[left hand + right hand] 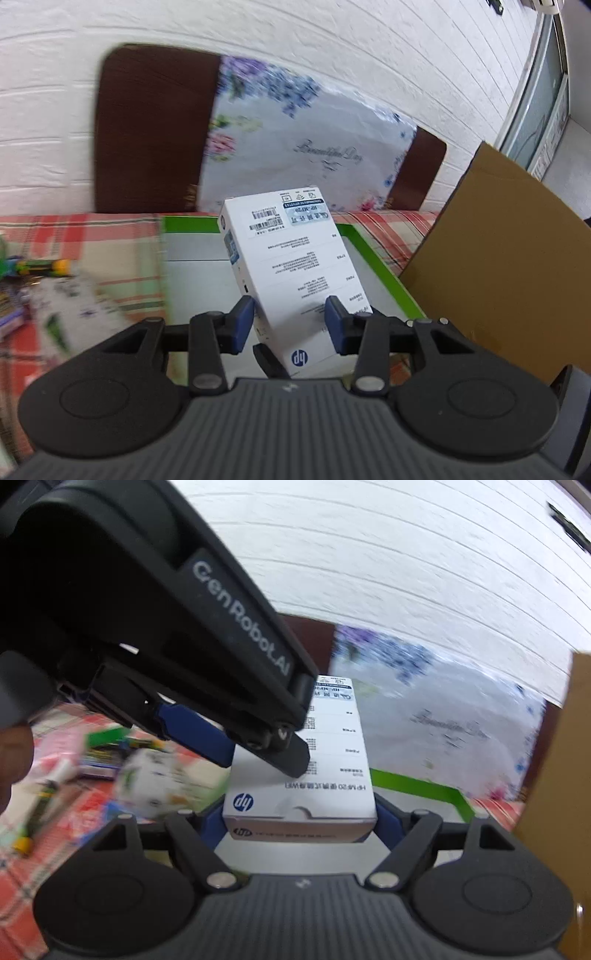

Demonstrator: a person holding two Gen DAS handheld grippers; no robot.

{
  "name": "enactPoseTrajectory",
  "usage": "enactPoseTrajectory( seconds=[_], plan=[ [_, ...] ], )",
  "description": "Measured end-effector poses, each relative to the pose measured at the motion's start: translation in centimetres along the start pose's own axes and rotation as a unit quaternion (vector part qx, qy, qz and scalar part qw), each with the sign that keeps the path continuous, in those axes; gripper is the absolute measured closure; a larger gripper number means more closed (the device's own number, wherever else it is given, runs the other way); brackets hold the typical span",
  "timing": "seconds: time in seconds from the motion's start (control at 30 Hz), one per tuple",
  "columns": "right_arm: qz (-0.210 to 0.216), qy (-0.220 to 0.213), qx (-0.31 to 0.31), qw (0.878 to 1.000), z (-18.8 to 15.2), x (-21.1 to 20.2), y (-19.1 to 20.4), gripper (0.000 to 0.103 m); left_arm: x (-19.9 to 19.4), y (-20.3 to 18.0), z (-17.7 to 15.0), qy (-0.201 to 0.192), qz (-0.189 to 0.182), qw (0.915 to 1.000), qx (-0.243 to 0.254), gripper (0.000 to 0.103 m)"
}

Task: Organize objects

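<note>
A white HP box (pixel 295 258) hangs tilted over a green-rimmed white tray (pixel 380 266). My right gripper (pixel 301 823) is shut on the near end of the box (pixel 301 805), one blue finger on each long side. One of its black fingers (pixel 269 362) shows under the box in the left wrist view. My left gripper (pixel 289 321) reaches in from the upper left. Its left pad (pixel 243 321) sits beside the box's left side and its right pad (pixel 334 321) lies over the top face. Its jaws stand apart; I see no squeeze.
A plaid cloth (pixel 122 236) covers the table, with markers (pixel 37 805), a printed packet (pixel 155 782) and small items at the left. A cardboard sheet (pixel 498 258) stands at the right. Behind is a brown chair (pixel 147 129) with a floral cushion against a white wall.
</note>
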State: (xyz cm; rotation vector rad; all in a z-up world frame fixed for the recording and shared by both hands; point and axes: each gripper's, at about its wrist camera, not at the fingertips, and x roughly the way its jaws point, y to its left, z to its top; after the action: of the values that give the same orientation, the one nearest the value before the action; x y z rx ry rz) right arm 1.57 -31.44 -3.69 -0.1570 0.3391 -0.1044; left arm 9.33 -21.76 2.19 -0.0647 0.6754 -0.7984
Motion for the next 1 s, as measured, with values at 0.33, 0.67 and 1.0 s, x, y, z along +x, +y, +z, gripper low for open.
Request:
enactPoseTrajectory(
  seconds=[0.33,0.67,1.0],
  plan=[
    [-0.052,0.021,0.039,0.998,-3.3,1.4,-5.3,0.01,4.6,-2.2,-0.8,0.026,0.064,0.9971,0.032,0.057],
    [-0.036,0.016,0.069,0.997,-3.0,-2.7,-3.5,0.01,-0.1,-1.6,-2.9,0.027,0.139,0.9887,0.049,0.057],
    [0.004,0.053,0.134,0.99,-2.7,-7.4,-3.0,0.01,-4.7,-1.5,-5.3,0.024,0.177,0.9812,0.074,0.057]
  ],
)
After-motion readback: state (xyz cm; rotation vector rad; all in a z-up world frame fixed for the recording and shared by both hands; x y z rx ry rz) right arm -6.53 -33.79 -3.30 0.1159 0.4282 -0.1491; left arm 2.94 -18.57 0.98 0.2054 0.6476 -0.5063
